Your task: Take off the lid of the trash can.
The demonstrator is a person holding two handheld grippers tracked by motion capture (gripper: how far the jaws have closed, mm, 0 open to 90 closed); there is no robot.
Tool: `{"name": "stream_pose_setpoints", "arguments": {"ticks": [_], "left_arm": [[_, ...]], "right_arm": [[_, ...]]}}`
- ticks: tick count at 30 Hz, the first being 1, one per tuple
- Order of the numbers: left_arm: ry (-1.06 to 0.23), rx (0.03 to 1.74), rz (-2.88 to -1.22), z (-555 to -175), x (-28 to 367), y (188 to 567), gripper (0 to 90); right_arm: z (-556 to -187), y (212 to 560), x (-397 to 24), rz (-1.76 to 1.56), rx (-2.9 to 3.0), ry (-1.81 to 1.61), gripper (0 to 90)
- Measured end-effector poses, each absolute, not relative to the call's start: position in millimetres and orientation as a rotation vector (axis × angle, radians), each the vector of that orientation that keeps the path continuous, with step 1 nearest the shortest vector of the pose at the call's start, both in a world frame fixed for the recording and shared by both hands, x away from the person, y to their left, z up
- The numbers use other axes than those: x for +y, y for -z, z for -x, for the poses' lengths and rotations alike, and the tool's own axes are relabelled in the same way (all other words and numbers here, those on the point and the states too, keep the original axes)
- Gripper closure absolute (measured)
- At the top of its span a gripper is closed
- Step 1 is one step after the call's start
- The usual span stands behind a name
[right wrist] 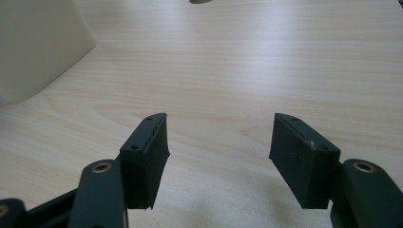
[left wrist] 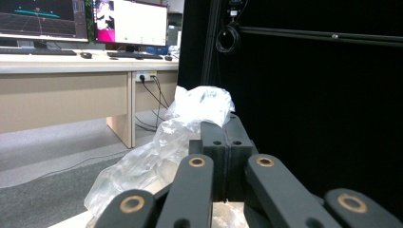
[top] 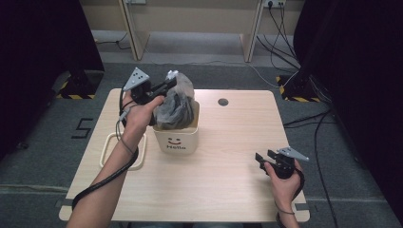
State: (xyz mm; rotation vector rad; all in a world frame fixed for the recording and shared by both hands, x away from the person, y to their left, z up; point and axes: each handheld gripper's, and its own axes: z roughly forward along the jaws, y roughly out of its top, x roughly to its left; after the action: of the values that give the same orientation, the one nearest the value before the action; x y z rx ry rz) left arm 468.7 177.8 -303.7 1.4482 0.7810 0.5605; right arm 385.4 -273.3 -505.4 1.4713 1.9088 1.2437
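Crinkled clear plastic bag (top: 175, 104), pinched in left gripper (top: 167, 86) jaws, square cream bin (top: 176, 140)

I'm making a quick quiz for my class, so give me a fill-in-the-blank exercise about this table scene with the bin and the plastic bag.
1. The left gripper has its fingers ____ on the clear plastic bag.
2. The bag sits in a white bin whose front reads ____ under a smiley face.
3. The right gripper has its fingers open, with nothing but the bare ____ tabletop between them.
4. On the table left of the bin lies a white ____.

Missing words: shut; Hello; wooden; tray
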Motion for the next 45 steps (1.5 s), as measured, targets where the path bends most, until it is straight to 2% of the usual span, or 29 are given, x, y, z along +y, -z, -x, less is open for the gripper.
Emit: {"name": "stream_pose_setpoints", "arguments": {"ticks": [45], "left_arm": [[-0.634,0.637,-1.328,-467.1,185.3,277.0,90.0]], "right_arm": [[-383.9,510.7,-270.9,-1.454,1.907,-1.221,36.9]]}}
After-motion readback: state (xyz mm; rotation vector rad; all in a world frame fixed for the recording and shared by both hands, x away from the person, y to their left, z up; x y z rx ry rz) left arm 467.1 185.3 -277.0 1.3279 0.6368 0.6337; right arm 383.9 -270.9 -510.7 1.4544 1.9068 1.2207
